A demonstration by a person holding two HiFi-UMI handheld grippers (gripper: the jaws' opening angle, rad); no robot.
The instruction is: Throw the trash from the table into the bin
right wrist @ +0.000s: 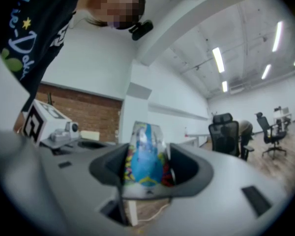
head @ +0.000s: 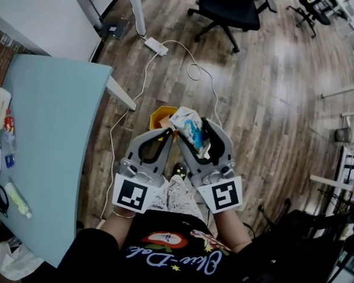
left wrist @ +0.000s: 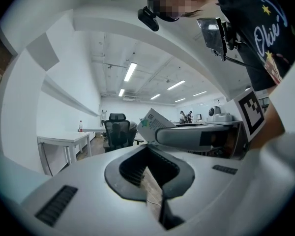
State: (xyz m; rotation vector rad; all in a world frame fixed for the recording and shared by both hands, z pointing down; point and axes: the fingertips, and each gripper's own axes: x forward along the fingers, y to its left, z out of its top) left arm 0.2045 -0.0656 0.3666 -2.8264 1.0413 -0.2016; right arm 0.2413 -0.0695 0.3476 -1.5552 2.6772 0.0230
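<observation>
Right gripper [head: 193, 130] has its jaws clenched on a crumpled snack packet [head: 186, 121] over the orange bin [head: 160, 118], likely to drop it in, while left gripper [head: 167, 133] waits beside, jaws closed on nothing.

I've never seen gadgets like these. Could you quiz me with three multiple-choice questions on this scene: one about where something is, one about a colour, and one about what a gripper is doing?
1. Where does the orange bin stand?
A) on the table
B) on the wooden floor
C) on an office chair

2. What colour is the top of the table?
A) red
B) pale blue
C) black

3. What are the fingers of the right gripper doing?
A) spread wide with nothing in them
B) closed on a bottle
C) closed on a colourful packet

Answers:
1 B: the head view shows it on the floorboards, clear of the table.
2 B: the head view shows a pale blue surface at the left.
3 C: the right gripper view shows the packet pinched between the fingers.
</observation>
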